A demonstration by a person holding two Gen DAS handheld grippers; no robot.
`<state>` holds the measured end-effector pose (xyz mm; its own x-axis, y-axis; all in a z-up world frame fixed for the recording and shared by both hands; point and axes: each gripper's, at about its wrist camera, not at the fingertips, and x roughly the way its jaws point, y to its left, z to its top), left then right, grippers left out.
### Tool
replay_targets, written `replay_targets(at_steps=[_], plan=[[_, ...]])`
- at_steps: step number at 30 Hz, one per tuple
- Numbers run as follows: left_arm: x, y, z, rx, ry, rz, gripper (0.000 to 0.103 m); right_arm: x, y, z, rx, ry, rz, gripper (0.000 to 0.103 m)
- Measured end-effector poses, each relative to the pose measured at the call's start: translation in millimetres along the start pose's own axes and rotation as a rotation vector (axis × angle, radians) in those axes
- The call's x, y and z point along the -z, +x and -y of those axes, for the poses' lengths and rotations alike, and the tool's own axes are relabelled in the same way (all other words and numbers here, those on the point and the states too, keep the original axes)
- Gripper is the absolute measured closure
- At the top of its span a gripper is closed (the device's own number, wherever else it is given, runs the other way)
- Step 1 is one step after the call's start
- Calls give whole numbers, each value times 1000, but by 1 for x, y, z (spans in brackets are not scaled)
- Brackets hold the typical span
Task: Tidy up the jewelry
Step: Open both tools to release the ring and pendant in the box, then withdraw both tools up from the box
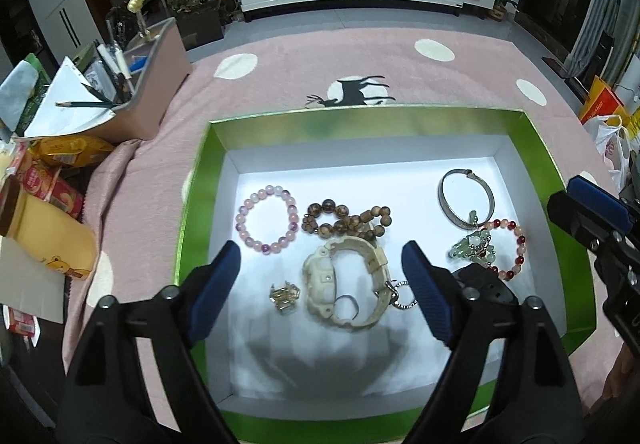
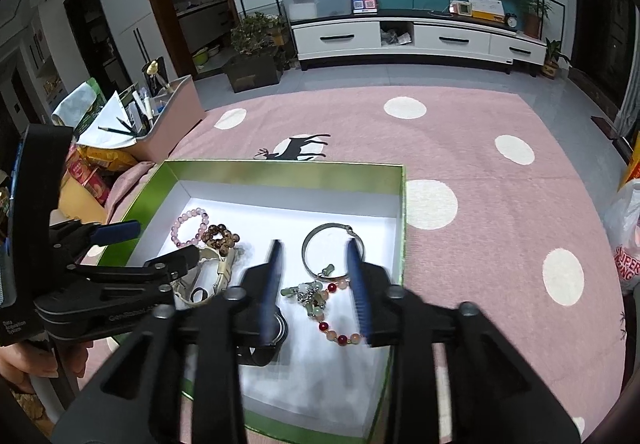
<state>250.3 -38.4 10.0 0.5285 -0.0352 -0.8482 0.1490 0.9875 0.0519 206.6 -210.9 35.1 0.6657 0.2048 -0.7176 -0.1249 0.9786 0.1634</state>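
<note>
A green box (image 1: pixel 200 172) with a white floor holds the jewelry. In it lie a pink bead bracelet (image 1: pixel 267 219), a brown bead bracelet (image 1: pixel 344 222), a cream watch (image 1: pixel 344 284), a gold ring (image 1: pixel 285 296), a silver bangle (image 1: pixel 466 200) and a red bead bracelet with jade charms (image 1: pixel 492 250). My left gripper (image 1: pixel 322 264) is open and empty above the watch. My right gripper (image 2: pixel 316 256) is open and empty above the jade charms (image 2: pixel 310 294) and the bangle (image 2: pixel 332 248). A black watch (image 2: pixel 266 340) lies under its left finger.
The box (image 2: pixel 402 212) sits on a pink rug (image 1: pixel 360 64) with white dots. A pink bin (image 1: pixel 156 84) with pencils and paper stands at the left, with snack packs (image 1: pixel 60 152) beside it. A white plastic bag (image 2: pixel 626 240) lies at the right.
</note>
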Motion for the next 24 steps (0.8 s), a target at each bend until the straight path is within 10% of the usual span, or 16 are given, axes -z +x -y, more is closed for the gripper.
replay_targets(at_steps=[14, 24], plan=[[-8, -68, -7, -55, -14, 58, 2, -11, -51, 2, 51, 49, 24, 1], [-31, -135, -18, -35, -79, 95, 2, -38, -92, -7, 115, 35, 1, 1]])
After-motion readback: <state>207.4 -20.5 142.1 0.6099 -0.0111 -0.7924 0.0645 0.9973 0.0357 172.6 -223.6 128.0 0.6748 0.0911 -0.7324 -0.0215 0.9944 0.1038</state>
